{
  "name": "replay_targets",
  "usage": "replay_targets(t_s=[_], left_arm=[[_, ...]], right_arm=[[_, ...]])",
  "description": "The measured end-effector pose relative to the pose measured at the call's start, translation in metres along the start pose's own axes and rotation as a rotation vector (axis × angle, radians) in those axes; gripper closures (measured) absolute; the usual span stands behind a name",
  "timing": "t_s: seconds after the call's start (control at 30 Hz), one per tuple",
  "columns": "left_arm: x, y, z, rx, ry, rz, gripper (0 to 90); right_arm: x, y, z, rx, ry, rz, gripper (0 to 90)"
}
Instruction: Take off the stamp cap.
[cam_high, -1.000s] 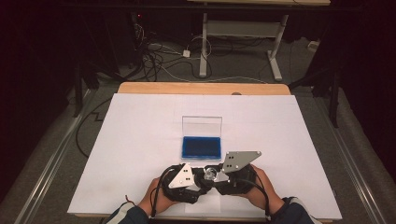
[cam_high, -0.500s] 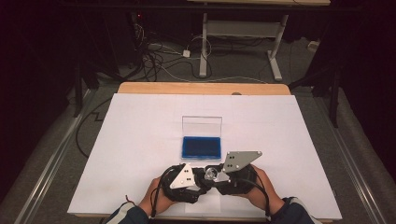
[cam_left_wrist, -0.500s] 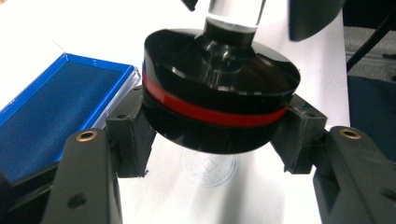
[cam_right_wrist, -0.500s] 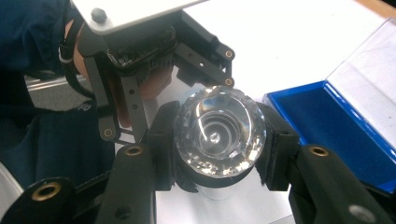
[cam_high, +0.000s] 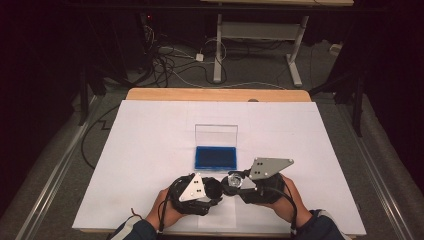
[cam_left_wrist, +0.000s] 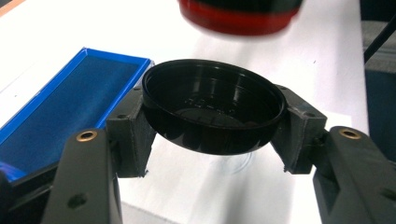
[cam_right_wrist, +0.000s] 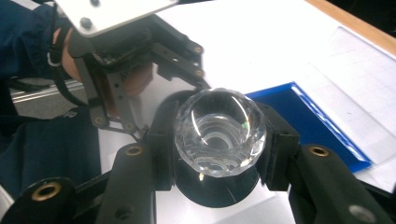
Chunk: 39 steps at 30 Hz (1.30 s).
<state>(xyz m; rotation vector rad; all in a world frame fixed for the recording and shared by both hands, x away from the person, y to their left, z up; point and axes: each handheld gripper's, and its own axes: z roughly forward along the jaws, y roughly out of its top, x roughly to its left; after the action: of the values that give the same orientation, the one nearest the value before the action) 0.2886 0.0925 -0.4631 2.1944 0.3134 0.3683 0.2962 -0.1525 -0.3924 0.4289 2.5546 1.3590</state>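
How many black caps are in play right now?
1. The black cap sits clamped between the left gripper's jaws, hollow side up, close beside the clear jar that the right gripper holds. Another could be hidden behind the hands.

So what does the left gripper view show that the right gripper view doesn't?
Left gripper view alone: the inside of a black cap, open side up, clamped between the left tongs, and a blurred red-rimmed thing at the top edge.

Right gripper view alone: a clear faceted jar gripped by the right tongs, a hand and a dark sleeve behind it.

Both: the open blue case lying on the white table.
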Motion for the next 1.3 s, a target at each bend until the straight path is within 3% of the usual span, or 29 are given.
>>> replay_targets(t_s=[0.2,0.53,0.73,1.3], left_arm=[[0.006,-0.007,-0.009,-0.008,0.013,-0.017,36.4],[0.018,-0.023,-0.032,-0.015,0.07,-0.04,36.4],[0.024,-0.034,-0.047,-0.027,0.113,-0.073,36.4],[0.027,-0.052,-0.071,-0.042,0.159,-0.113,36.3]], right_arm=[[-0.006,-0.004,-0.009,0.004,-0.036,0.005,56.4],[-0.013,-0.009,-0.02,0.005,-0.08,0.017,56.4],[-0.014,-0.011,-0.021,0.007,-0.085,0.019,56.4],[-0.016,-0.012,-0.023,0.011,-0.084,0.023,56.4]])
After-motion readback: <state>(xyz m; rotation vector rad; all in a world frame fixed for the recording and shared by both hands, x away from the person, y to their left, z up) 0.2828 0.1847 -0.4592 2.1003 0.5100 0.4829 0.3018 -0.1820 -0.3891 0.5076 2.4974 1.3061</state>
